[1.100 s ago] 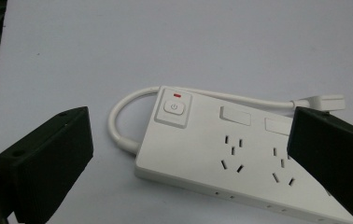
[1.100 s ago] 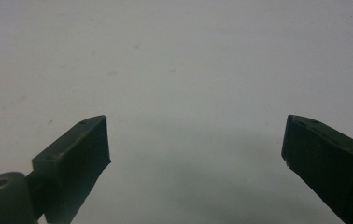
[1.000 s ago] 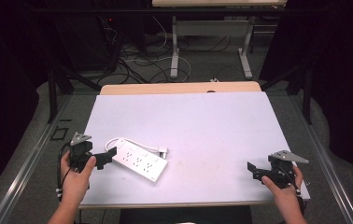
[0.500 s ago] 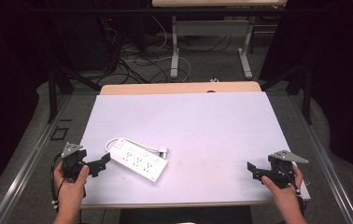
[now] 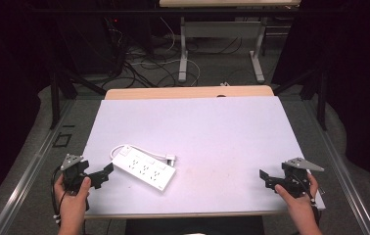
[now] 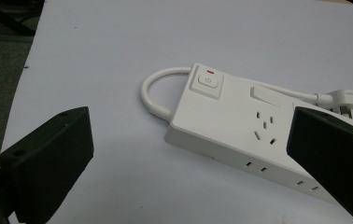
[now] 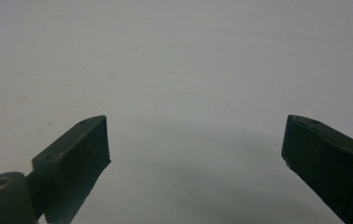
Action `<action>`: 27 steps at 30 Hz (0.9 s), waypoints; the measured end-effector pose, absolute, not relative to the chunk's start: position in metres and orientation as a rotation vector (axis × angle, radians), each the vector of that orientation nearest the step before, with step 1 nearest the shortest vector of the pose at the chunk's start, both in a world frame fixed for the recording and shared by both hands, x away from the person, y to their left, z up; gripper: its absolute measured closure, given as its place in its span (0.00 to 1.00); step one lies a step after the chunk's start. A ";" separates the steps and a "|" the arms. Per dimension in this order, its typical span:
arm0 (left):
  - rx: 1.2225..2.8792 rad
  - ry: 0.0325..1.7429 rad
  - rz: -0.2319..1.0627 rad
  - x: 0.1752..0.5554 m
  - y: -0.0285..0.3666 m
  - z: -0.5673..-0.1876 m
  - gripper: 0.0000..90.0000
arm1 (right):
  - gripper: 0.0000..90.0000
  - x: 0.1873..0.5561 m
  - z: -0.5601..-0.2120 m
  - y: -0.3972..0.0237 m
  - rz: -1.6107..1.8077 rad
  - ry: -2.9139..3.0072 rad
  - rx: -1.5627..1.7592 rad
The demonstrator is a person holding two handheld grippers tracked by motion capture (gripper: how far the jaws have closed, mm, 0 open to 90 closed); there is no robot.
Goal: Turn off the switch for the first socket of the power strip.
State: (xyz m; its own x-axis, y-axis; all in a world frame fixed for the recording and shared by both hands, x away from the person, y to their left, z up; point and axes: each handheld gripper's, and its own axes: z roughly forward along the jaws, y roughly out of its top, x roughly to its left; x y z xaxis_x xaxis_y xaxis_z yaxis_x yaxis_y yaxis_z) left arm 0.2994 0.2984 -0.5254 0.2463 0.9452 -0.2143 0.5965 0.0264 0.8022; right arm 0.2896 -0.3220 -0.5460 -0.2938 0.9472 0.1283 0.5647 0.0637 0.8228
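Note:
A white power strip lies flat on the white table top, front left, with its short cord looped back and its plug resting beside it. Its switch end with a red mark faces me in the left gripper view. My left gripper hovers at the table's front left corner, just left of the strip, jaws wide open and holding nothing. My right gripper sits near the front right corner, open over bare table.
A wooden board edge runs along the table's far side. Beyond it stand desk legs and tangled cables on the floor. Metal rails flank the table on both sides.
My left gripper has drawn back toward the front left corner, away from the power strip. The right gripper has stayed put.

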 end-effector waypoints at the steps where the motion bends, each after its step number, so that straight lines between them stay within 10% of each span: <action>1: 1.667 1.447 0.515 0.299 0.299 -0.526 0.01 | 0.08 0.290 -0.546 -0.322 1.130 1.898 1.504; 27: 1.714 1.465 0.485 0.302 0.301 -0.546 0.01 | 0.08 0.291 -0.546 -0.322 1.131 1.889 1.487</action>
State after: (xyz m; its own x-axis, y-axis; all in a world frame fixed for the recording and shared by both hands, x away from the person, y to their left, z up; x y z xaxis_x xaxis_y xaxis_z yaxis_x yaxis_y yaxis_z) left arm 0.3021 0.3011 -0.5465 0.2523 0.9445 -0.2102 0.6328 0.0032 0.7743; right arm 0.2908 -0.3220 -0.5464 -0.2943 0.9485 0.1175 0.5516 0.0682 0.8313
